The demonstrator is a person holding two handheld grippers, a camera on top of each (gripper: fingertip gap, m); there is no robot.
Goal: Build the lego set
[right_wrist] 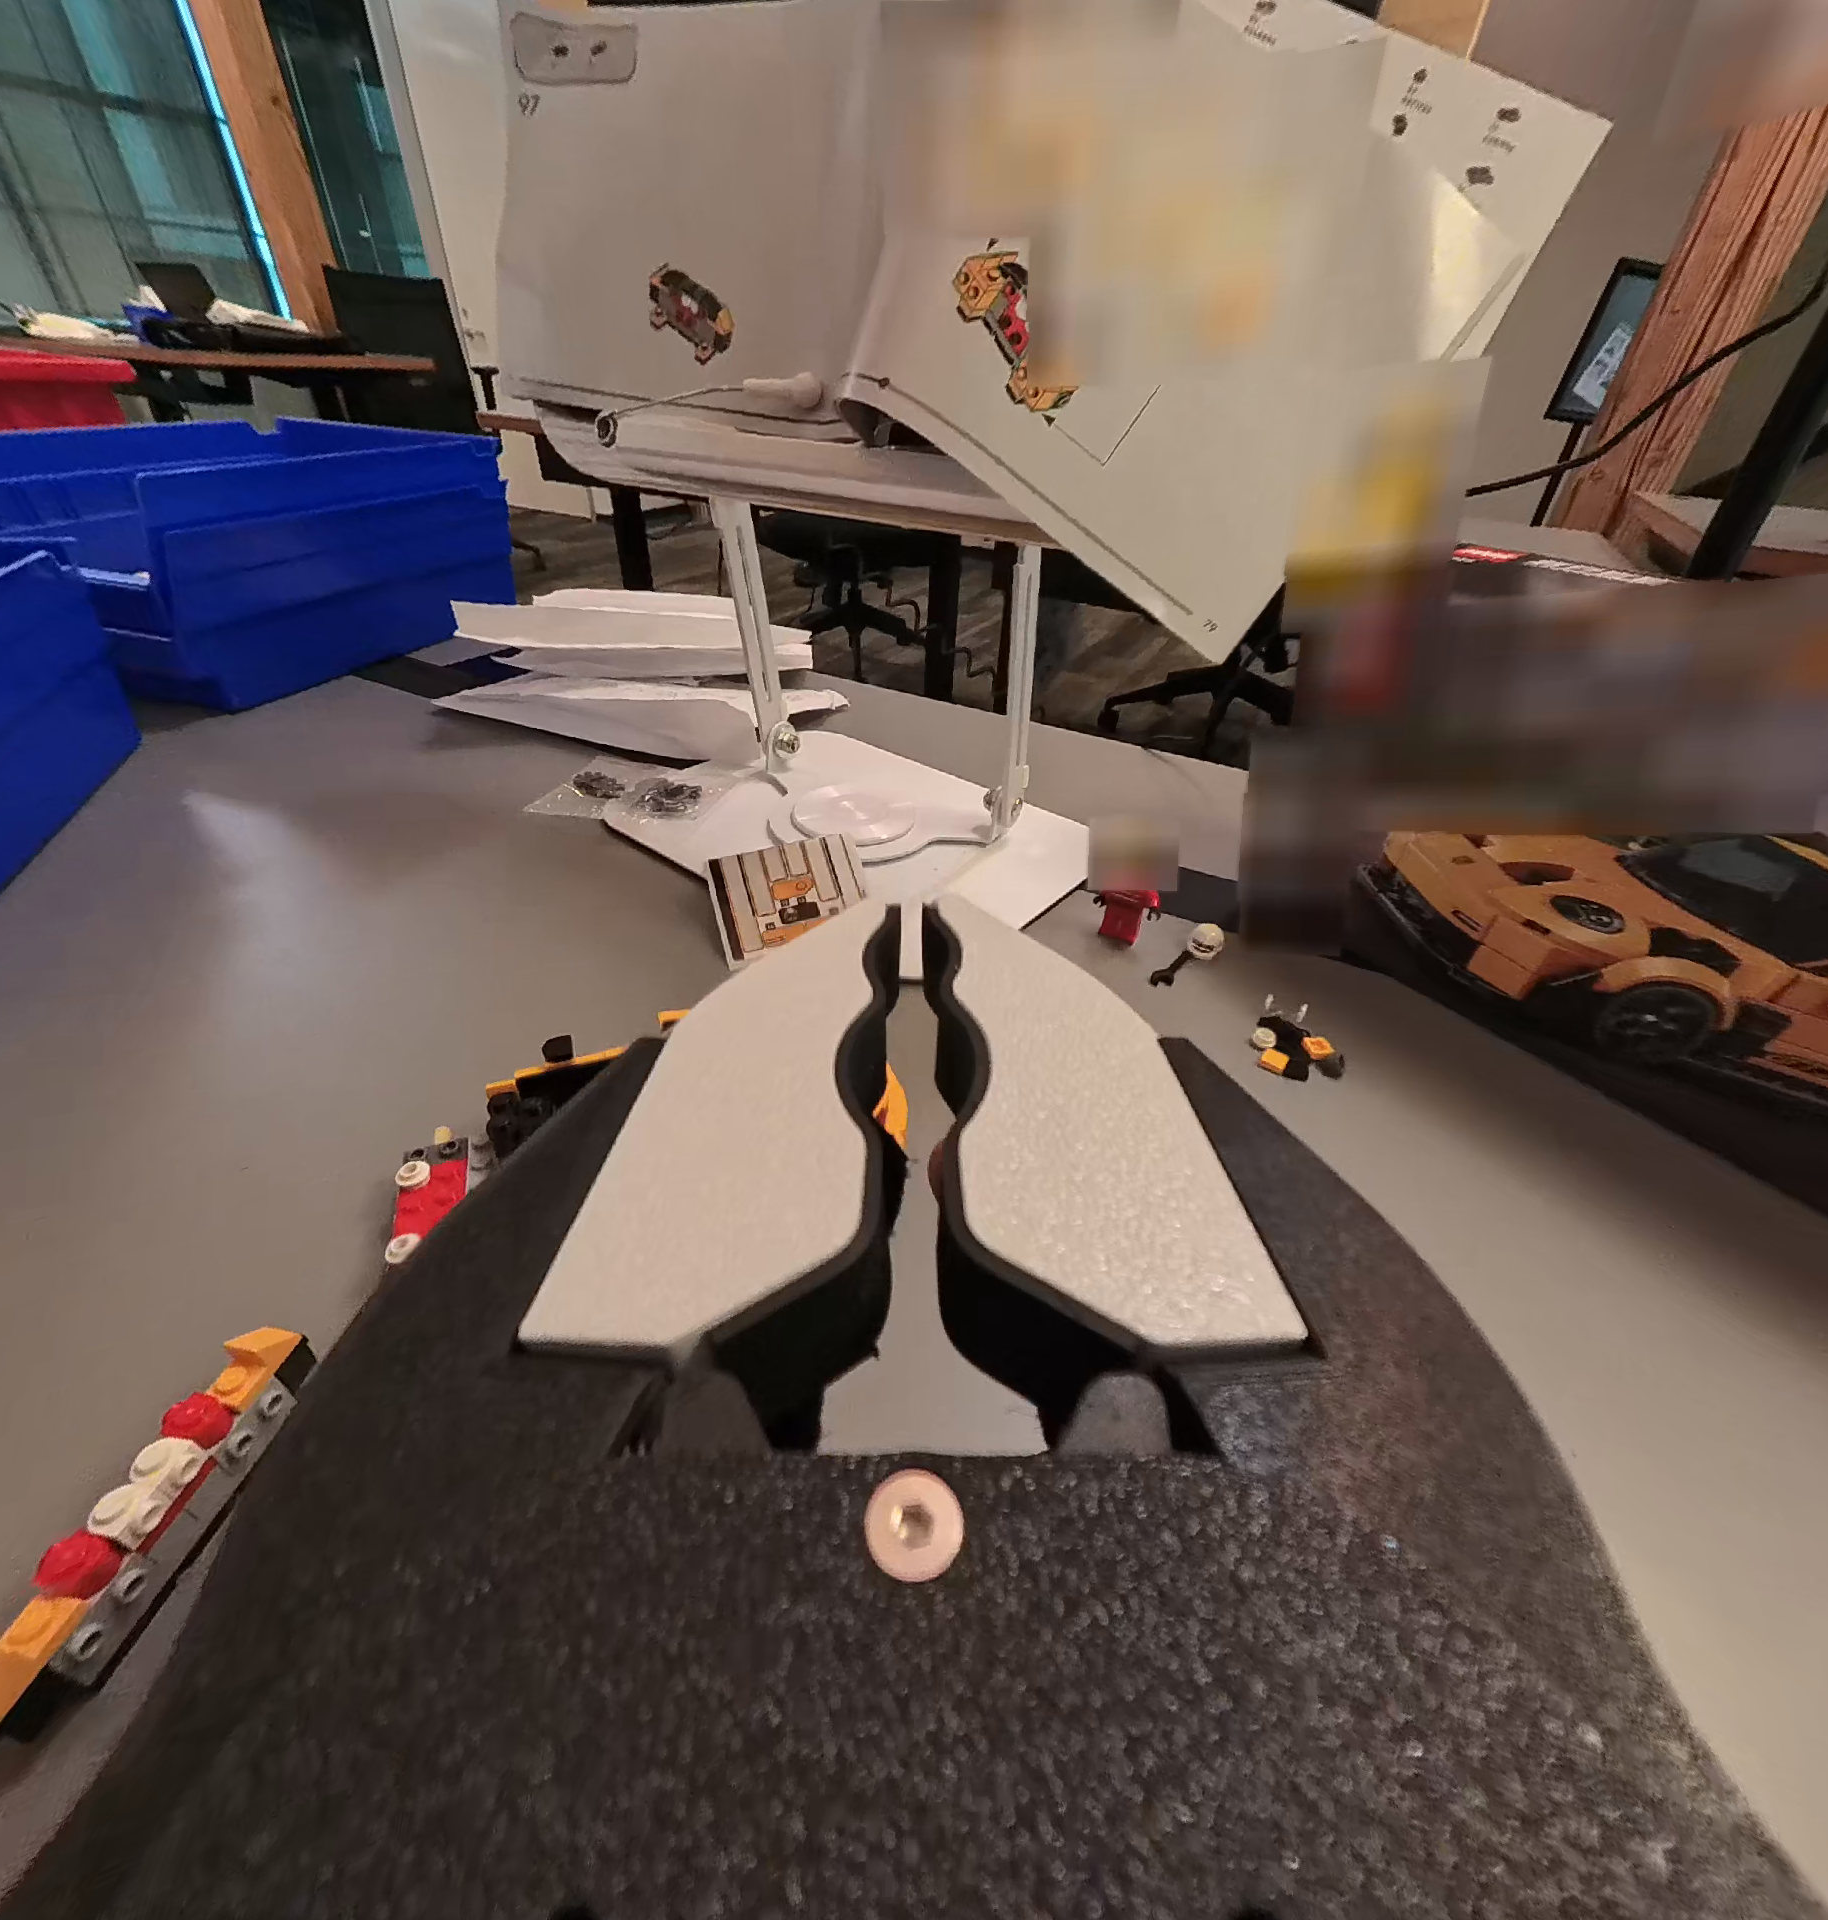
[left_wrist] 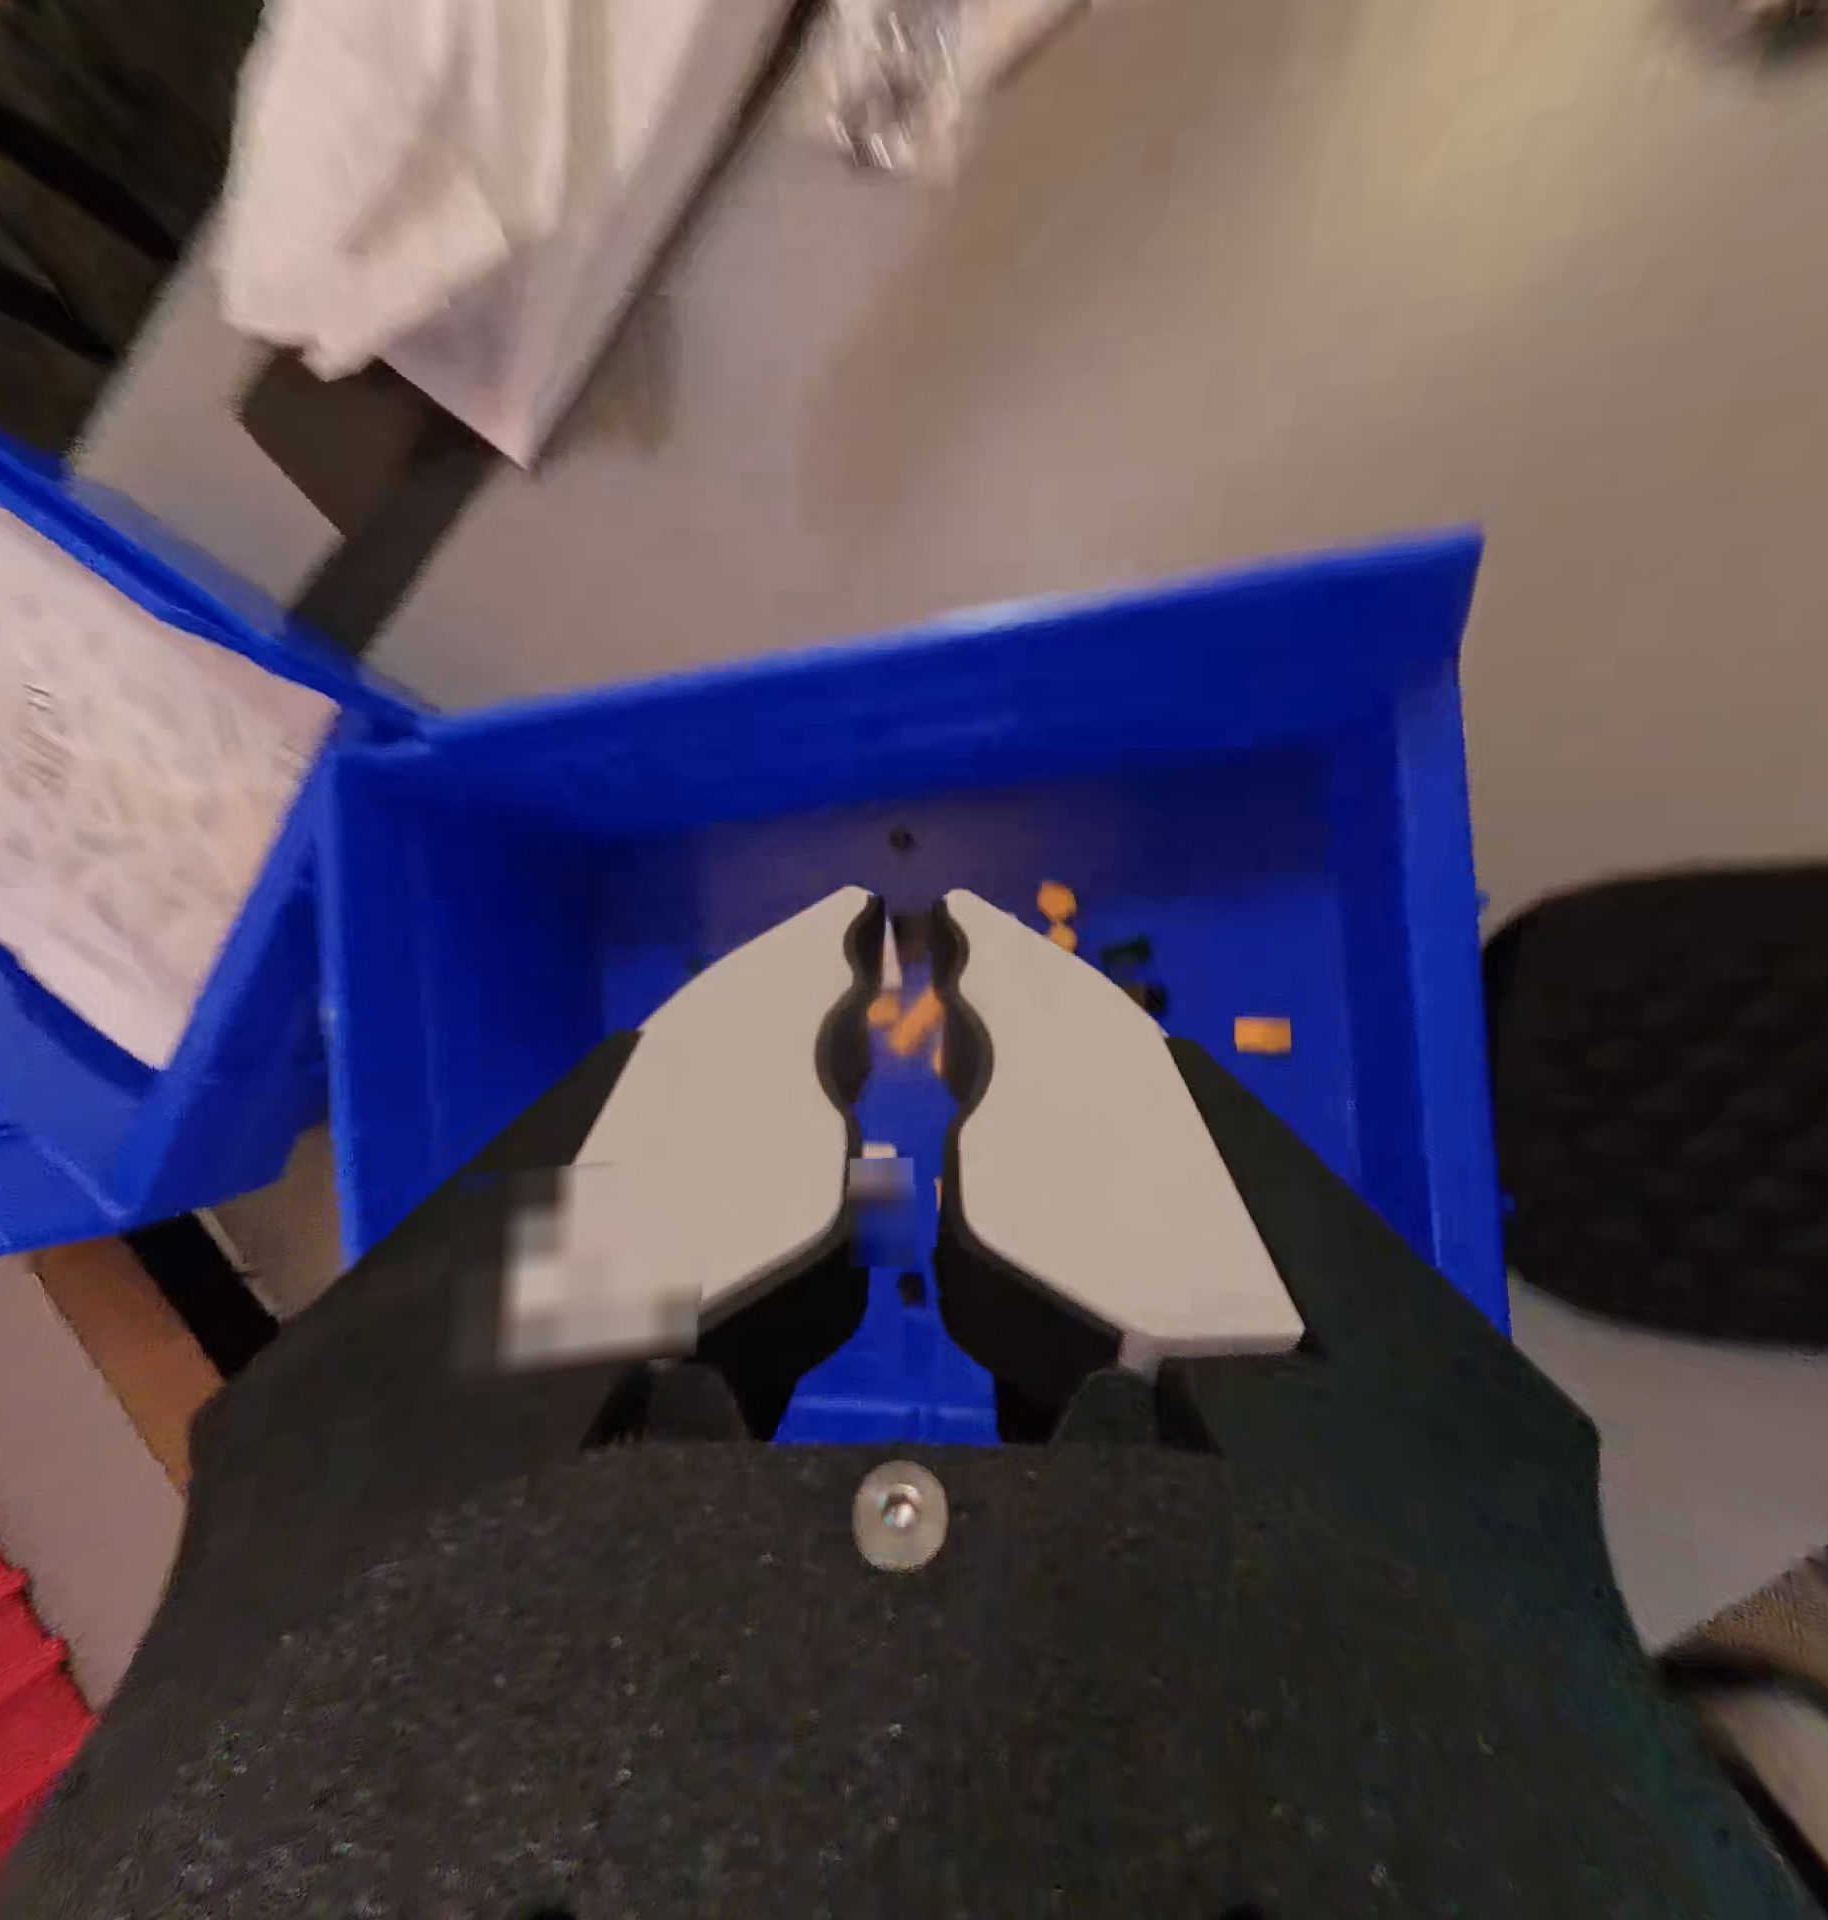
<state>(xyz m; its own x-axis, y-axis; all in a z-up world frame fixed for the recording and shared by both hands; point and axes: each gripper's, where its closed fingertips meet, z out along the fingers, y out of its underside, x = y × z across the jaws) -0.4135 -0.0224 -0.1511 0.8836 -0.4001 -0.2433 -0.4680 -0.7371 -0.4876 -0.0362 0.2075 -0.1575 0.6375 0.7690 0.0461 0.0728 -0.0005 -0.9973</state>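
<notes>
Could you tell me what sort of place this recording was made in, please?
Probably an office or lab workspace: a grey table carries blue storage bins and an instruction booklet on a white stand, with desks and an office chair behind, near large windows.

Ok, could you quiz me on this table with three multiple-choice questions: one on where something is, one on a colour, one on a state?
1. Where do the small orange pieces lie?
A) on the floor
B) inside the blue bin
C) on a chair

2. What colour is the car pictured on the box?
A) green
B) white
C) orange

3. How is the instruction booklet kept?
A) open on a white stand
B) shut flat on the table
C) rolled up in a bin

Answers:
1 B, they rest on the bin's blue floor.
2 C, its body is orange with black trim.
3 A, its pages are spread above the stand's legs.
</notes>
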